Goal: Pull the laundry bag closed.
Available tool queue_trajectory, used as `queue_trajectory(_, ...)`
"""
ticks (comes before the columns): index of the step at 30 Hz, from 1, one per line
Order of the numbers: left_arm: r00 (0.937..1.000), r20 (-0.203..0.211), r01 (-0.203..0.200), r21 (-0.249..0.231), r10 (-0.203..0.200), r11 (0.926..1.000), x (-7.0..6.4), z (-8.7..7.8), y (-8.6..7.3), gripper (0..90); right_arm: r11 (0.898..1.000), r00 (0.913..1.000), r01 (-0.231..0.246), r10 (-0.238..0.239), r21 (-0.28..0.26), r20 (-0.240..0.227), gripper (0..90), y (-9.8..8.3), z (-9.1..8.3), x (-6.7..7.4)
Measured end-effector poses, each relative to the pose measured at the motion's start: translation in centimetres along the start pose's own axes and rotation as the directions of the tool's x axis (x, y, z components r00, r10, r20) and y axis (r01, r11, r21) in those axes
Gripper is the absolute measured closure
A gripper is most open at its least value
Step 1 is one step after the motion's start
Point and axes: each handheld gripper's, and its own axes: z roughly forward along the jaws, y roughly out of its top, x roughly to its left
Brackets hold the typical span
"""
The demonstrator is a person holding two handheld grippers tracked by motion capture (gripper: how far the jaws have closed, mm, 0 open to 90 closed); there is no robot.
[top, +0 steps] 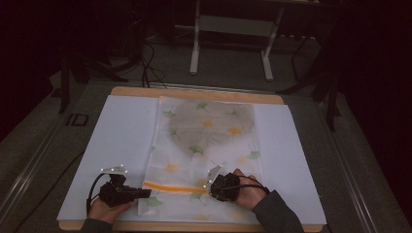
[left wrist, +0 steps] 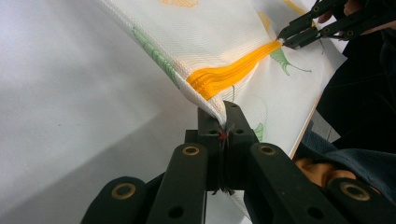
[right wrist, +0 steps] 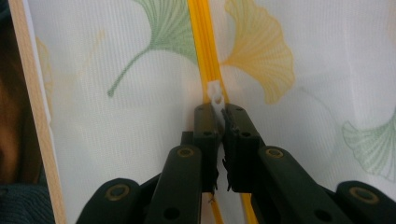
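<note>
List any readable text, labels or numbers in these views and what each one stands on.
"ID": pale letters on the dark floor strip left of the table, high view; there may be more that is too dim to tell.
The mesh bag carries printed leaves and an orange zipper, no words.

A white mesh bag with ginkgo-leaf print and an orange zipper lies flat.

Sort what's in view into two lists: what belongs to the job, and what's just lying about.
In the job:
- mesh bag, printed with leaves
- orange zipper
- white zipper pull, pinched by the right gripper
- left gripper, clamped on the bag's corner

Lying about:
- white sheet under the bag
- table frame on the floor behind
</note>
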Motion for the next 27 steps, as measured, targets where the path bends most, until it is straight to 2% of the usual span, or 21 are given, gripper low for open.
queue_trajectory(27,1.0000,-0.003,0.003,0.001,-0.003,1.0000,0.1,0.0,0.0,88.3,0.999,0.9996,-0.023,0.023,0.024,0.015,84.8,-1.8,-0.8,-0.3)
